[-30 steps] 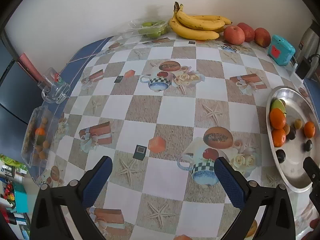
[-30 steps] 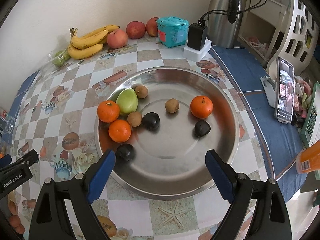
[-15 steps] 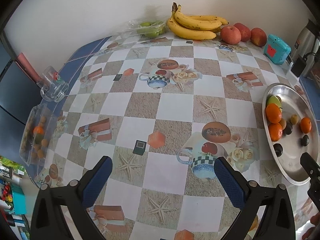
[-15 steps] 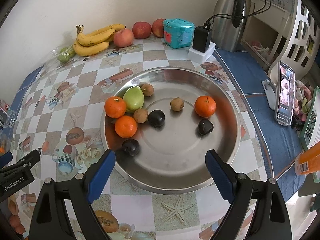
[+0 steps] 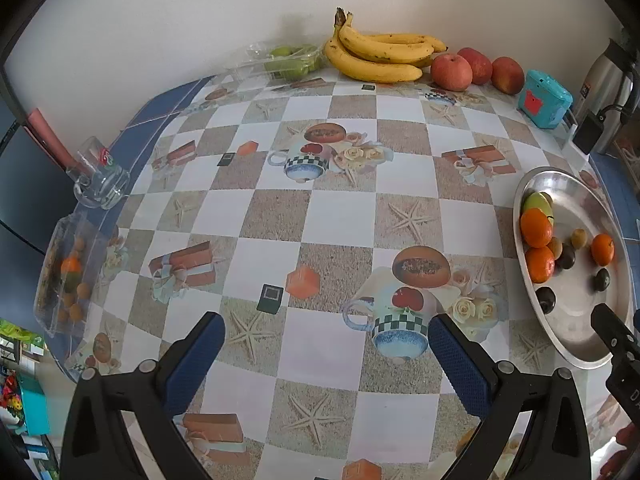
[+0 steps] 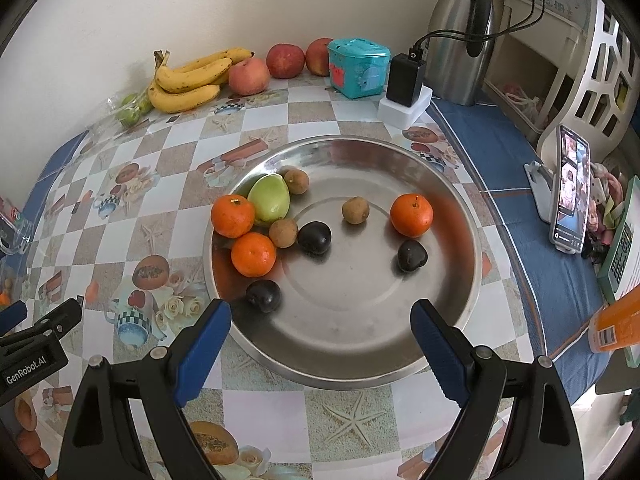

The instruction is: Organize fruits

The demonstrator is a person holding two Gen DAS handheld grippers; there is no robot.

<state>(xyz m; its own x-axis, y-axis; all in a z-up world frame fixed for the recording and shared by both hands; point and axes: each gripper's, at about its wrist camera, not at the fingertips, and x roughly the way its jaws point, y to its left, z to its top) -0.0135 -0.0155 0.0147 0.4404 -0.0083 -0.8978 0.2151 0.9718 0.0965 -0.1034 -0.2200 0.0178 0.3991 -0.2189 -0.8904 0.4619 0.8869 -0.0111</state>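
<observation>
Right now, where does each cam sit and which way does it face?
Left wrist: on the left gripper, angled down at the table; open blue fingers, right gripper's tip at the right edge.
Right wrist: on the right gripper, angled down over the steel tray; open fingers, left gripper at the left edge.
Shared: tray, bananas, apples.

Bright, even daylight in both views, sharp through the middle. Soft, faint shadows behind the bananas (image 5: 380, 56) on the far wall (image 5: 200, 20). Mild glare and orange reflections on the steel tray (image 6: 360, 340). Strong fisheye bending at the edges, with dark vignetted corners.
</observation>
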